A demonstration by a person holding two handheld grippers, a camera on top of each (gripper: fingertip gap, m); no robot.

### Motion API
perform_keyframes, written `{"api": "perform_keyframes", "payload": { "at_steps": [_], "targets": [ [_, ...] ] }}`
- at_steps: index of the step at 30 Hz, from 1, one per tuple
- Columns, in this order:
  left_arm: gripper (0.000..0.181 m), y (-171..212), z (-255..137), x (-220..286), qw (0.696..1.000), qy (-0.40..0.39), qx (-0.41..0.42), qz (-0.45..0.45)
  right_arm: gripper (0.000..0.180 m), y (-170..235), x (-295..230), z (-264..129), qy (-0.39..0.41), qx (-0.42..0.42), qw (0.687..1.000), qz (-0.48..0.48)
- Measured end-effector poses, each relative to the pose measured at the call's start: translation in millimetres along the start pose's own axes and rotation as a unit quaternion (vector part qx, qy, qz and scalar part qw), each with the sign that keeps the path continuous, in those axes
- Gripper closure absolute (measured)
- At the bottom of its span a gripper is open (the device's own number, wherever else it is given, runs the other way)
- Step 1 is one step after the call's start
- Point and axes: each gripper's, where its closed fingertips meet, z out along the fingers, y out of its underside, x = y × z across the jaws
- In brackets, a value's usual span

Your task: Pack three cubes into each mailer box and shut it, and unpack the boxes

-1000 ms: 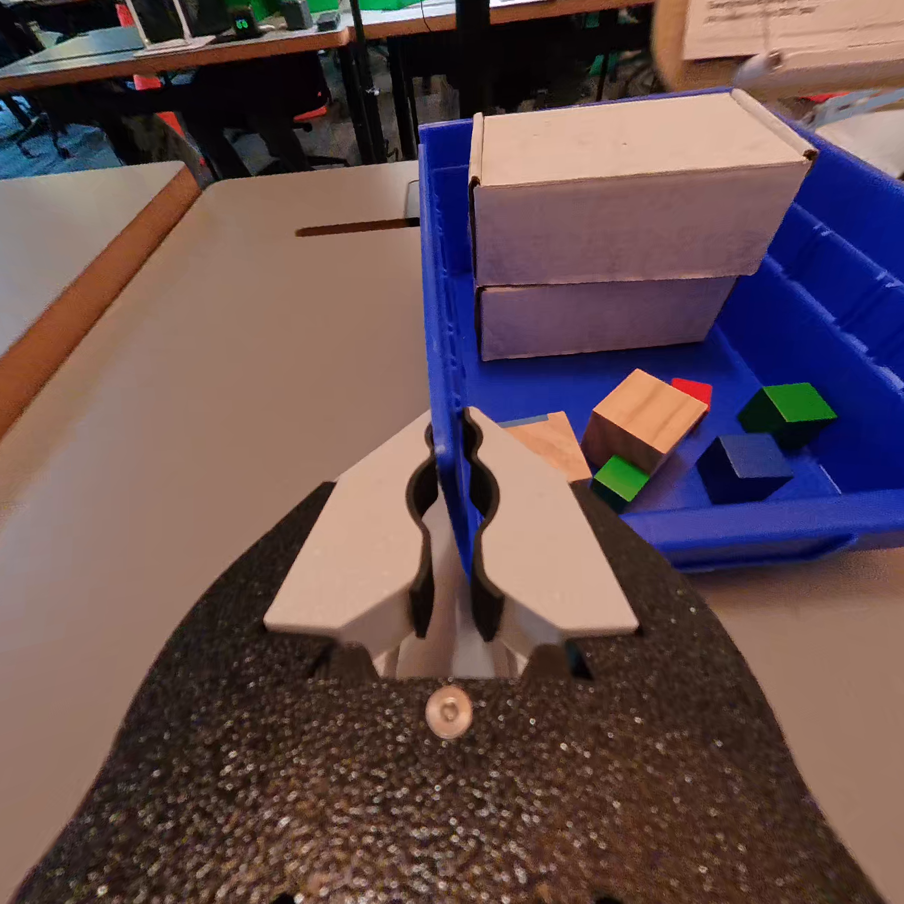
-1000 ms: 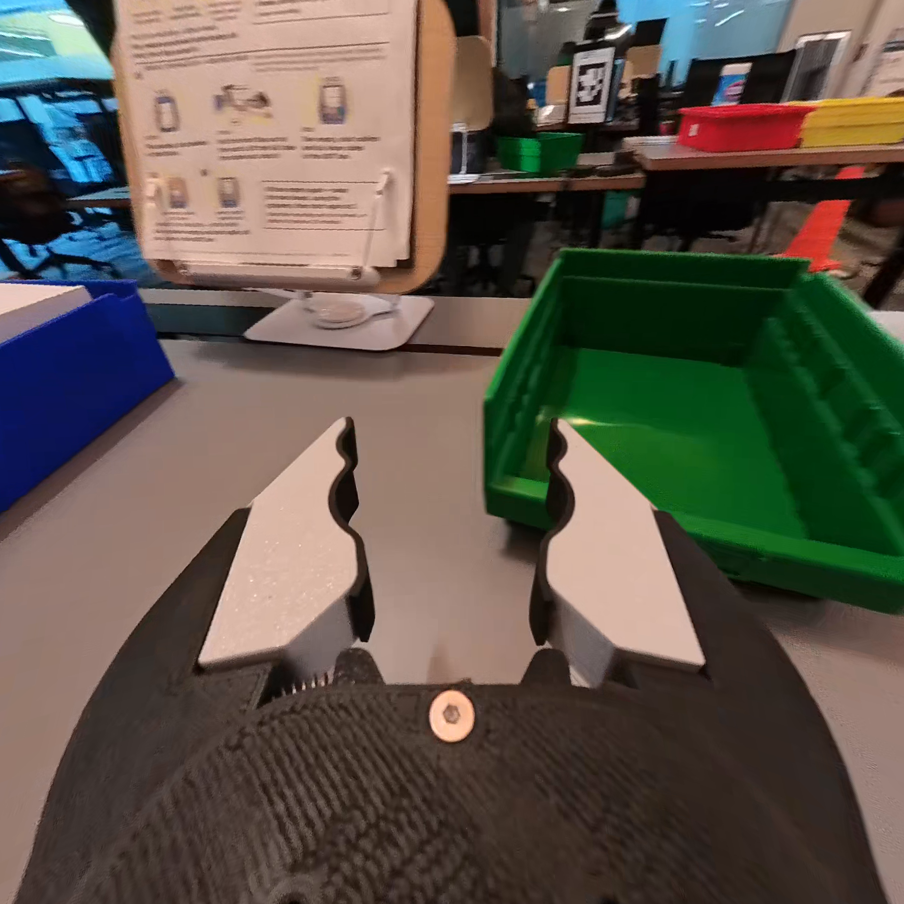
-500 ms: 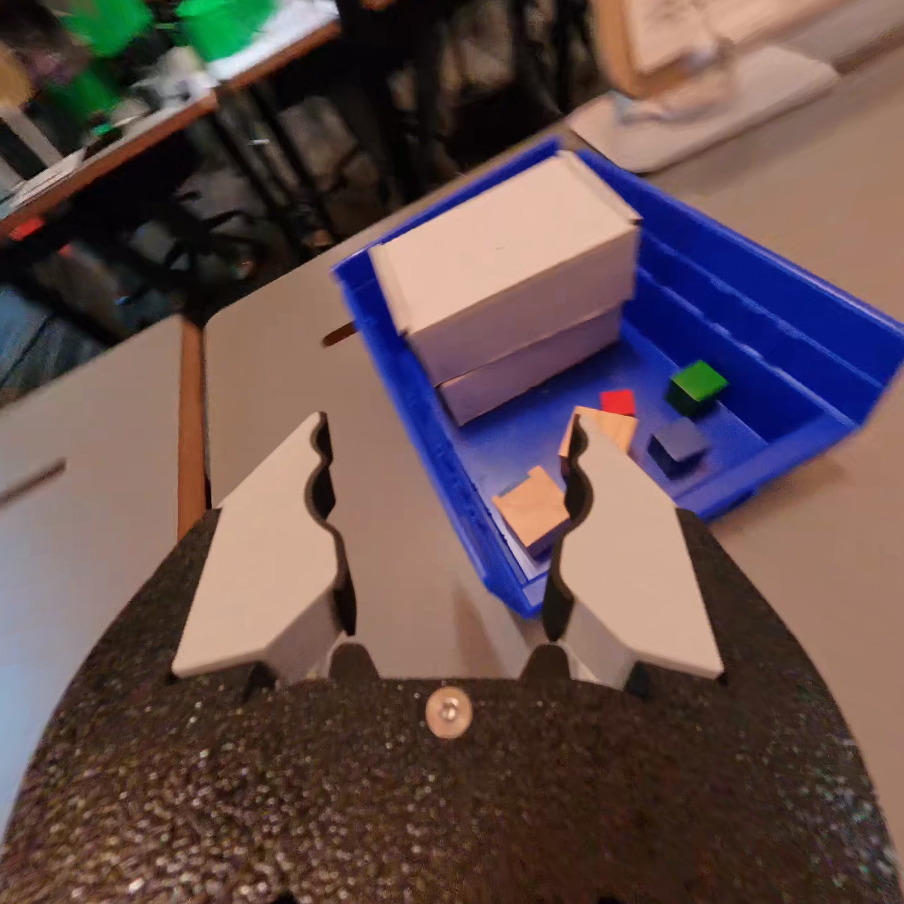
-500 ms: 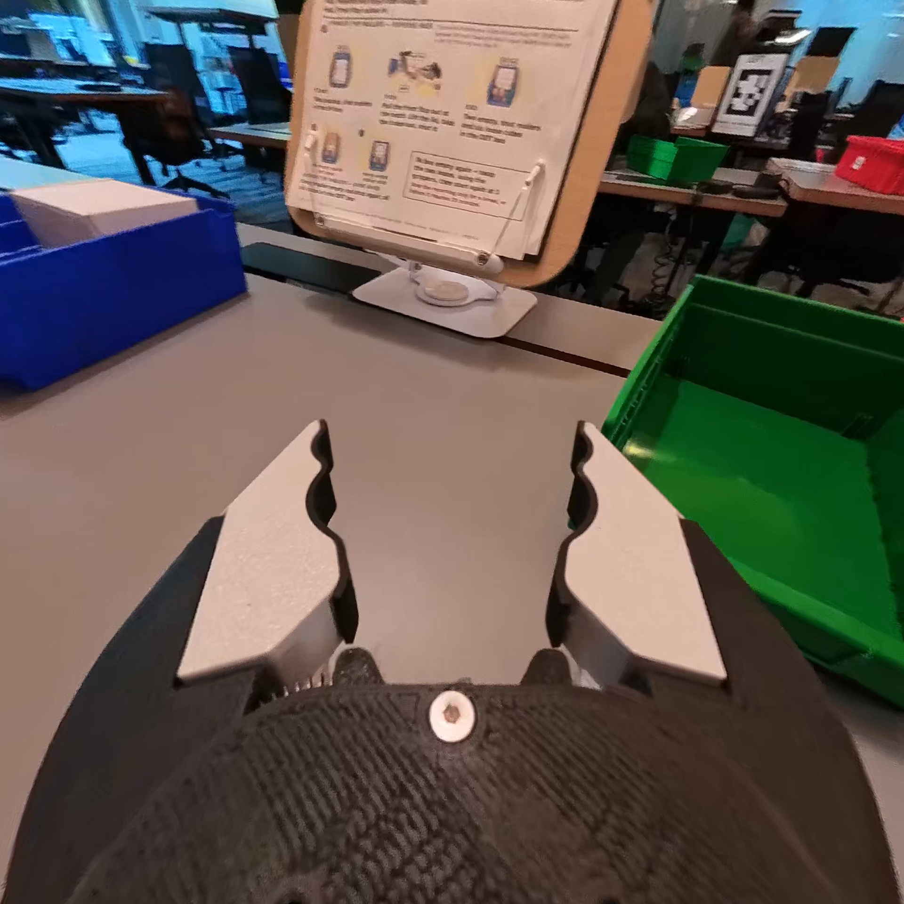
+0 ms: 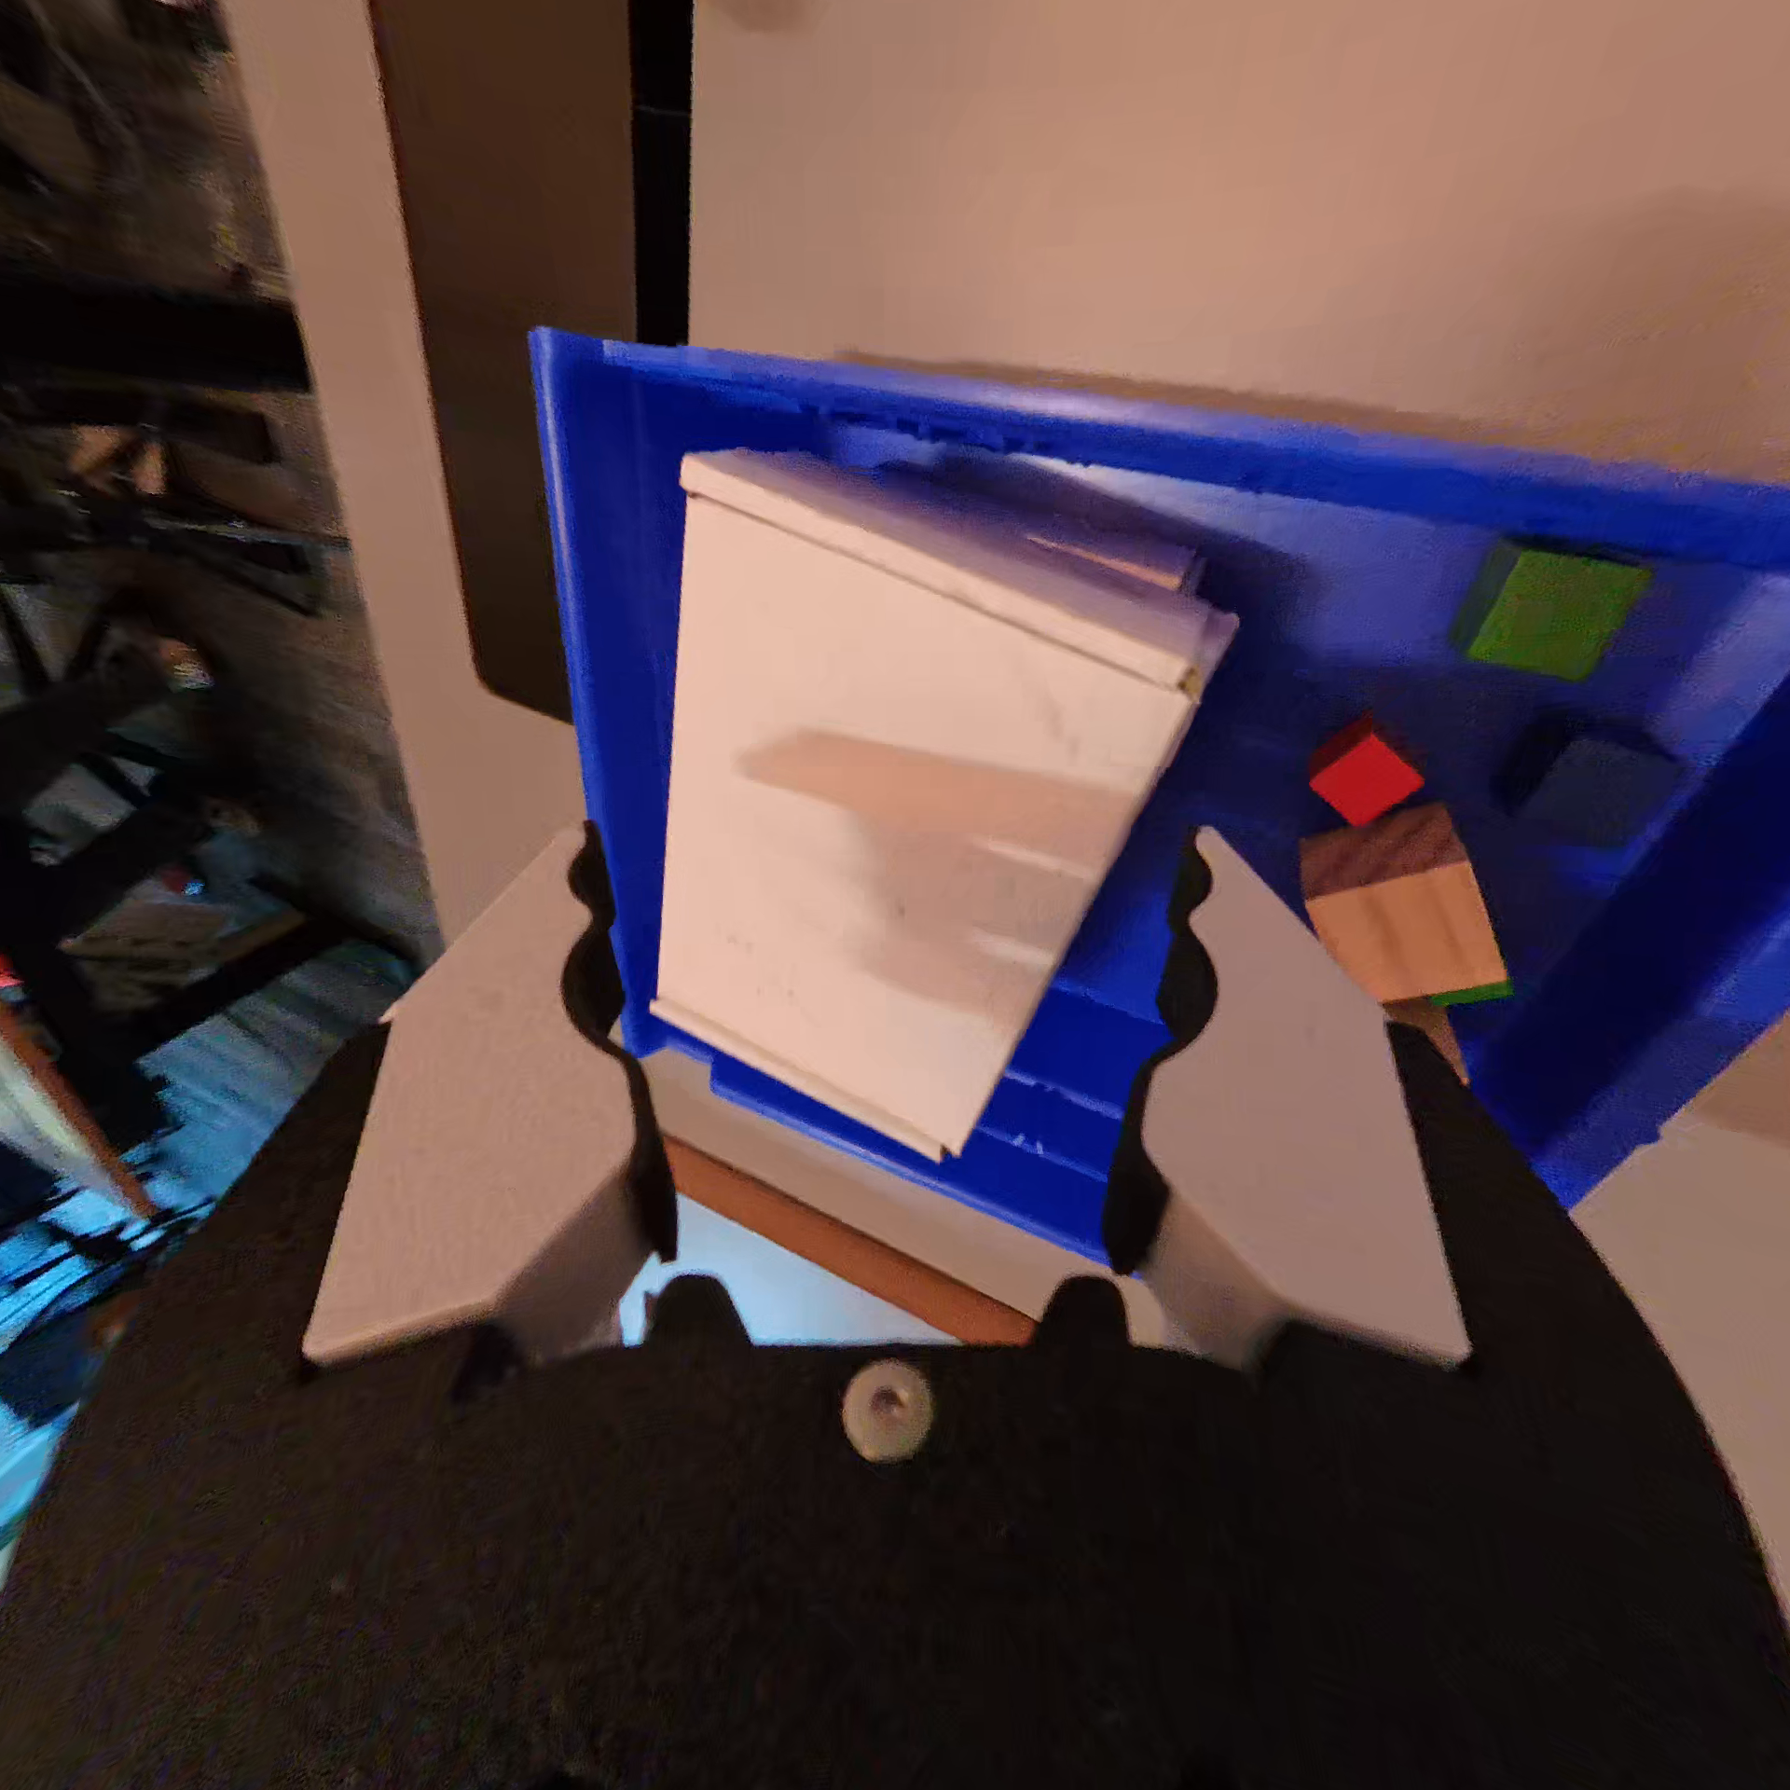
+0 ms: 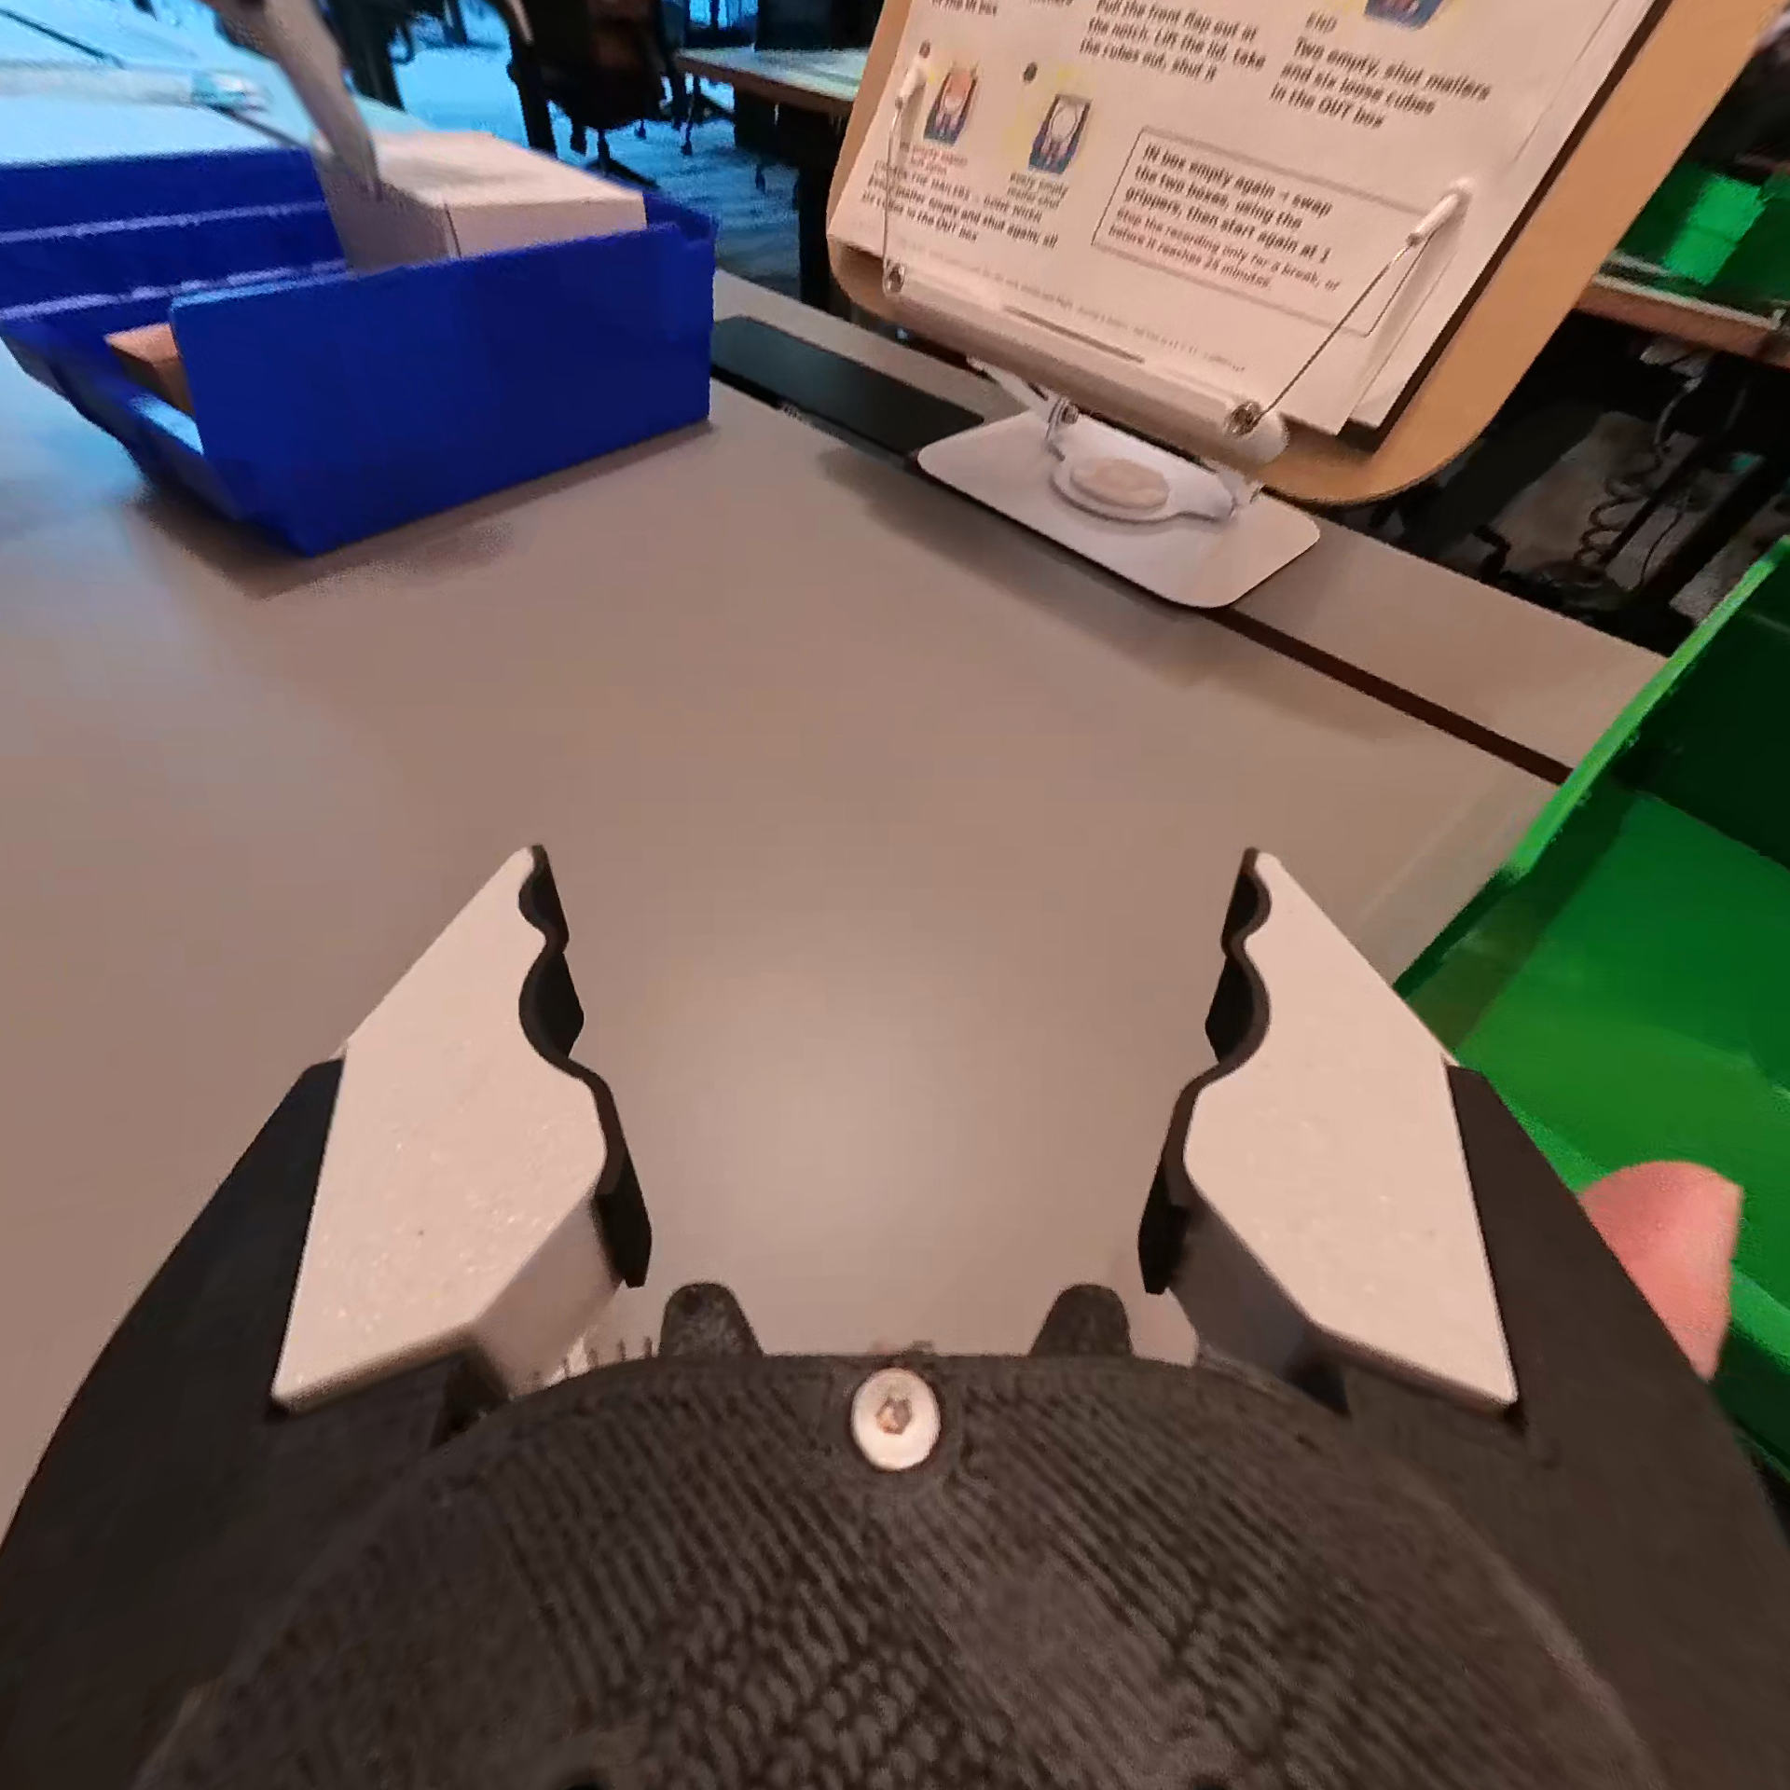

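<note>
In the left wrist view, a blue bin [image 5: 969, 416] holds a stack of white mailer boxes [image 5: 901, 804] and loose cubes: green [image 5: 1550, 610], red [image 5: 1366, 770], dark blue [image 5: 1589, 785] and a plain wooden one [image 5: 1395, 910]. My left gripper [image 5: 891, 857] is open and empty, looking down from above the top mailer box. In the right wrist view, my right gripper [image 6: 891, 862] is open and empty over bare table. The blue bin [image 6: 436, 368] with the mailer box [image 6: 523, 199] sits far left; the other gripper's finger [image 6: 329, 107] hangs above that box.
A green bin [image 6: 1647, 978] stands at the right. A document stand [image 6: 1162, 194] with a printed sheet stands at the back of the grey table [image 6: 775, 726]. A person's fingertip [image 6: 1666, 1249] shows beside the right gripper. The table edge and floor lie left of the blue bin.
My left gripper let go of the blue bin's wall, opened, rose and swung over the mailer boxes, looking down. My right gripper opened wider and turned left, away from the green bin.
</note>
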Motion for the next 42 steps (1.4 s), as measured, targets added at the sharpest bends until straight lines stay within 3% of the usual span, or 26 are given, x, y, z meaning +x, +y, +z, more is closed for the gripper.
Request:
{"api": "perform_keyframes", "payload": {
  "at_steps": [3, 9, 12, 16, 20, 24, 28, 30, 32, 38, 42],
  "targets": [
    [0.066, -3.0, 15.1, -4.5, 0.998, 0.053, -0.013, -0.01, 0.047, 12.1, -1.4, -2.1, -0.006, -0.021, 1.0, -0.012],
    [0.049, 26.0, 45.2, 3.9, 0.988, 0.13, -0.085, -0.014, 0.047, 30.4, -0.7, -6.6, -0.012, -0.042, 0.999, -0.012],
    [0.033, 32.7, 60.2, 10.7, 0.984, 0.149, -0.095, -0.028, 0.047, 36.1, -3.2, -5.6, -0.021, -0.045, 0.999, 0.002],
    [0.034, 34.0, 61.7, 12.2, 0.98, 0.164, -0.085, -0.071, 0.047, 39.7, -7.4, -3.5, -0.028, -0.05, 0.998, 0.002],
    [0.041, 39.9, 46.2, 14.4, 0.984, 0.146, -0.1, -0.036, 0.049, 36.2, -11.0, -3.5, -0.027, -0.051, 0.998, -0.009],
    [0.042, 27.6, -4.8, 12.9, 0.988, 0.113, -0.098, -0.038, 0.05, 30.0, -15.1, -9.5, -0.02, -0.052, 0.998, -0.038],
    [0.043, -22.4, -74.3, 44.2, 0.989, 0.111, -0.069, -0.067, 0.055, 14.2, -20.9, -17.3, -0.017, -0.034, 0.997, -0.063],
    [0.042, -61.7, -95.0, 76.3, 0.988, 0.101, -0.056, -0.099, 0.067, 4.8, -17.8, -23.1, 0.0, -0.024, 0.996, -0.081],
    [0.043, -100.0, -105.7, 126.1, 0.991, 0.102, -0.052, -0.069, 0.071, -4.2, -17.4, -30.5, 0.005, -0.01, 0.996, -0.089],
    [0.042, -209.6, -77.3, 267.0, 0.99, 0.134, -0.008, -0.03, 0.097, -11.6, -27.9, -49.5, -0.029, 0.011, 0.991, -0.127],
    [0.043, -242.2, -42.7, 316.2, 0.989, 0.138, -0.011, -0.048, 0.103, -9.2, -38.1, -59.3, -0.062, 0.018, 0.983, -0.169]
  ]
}}
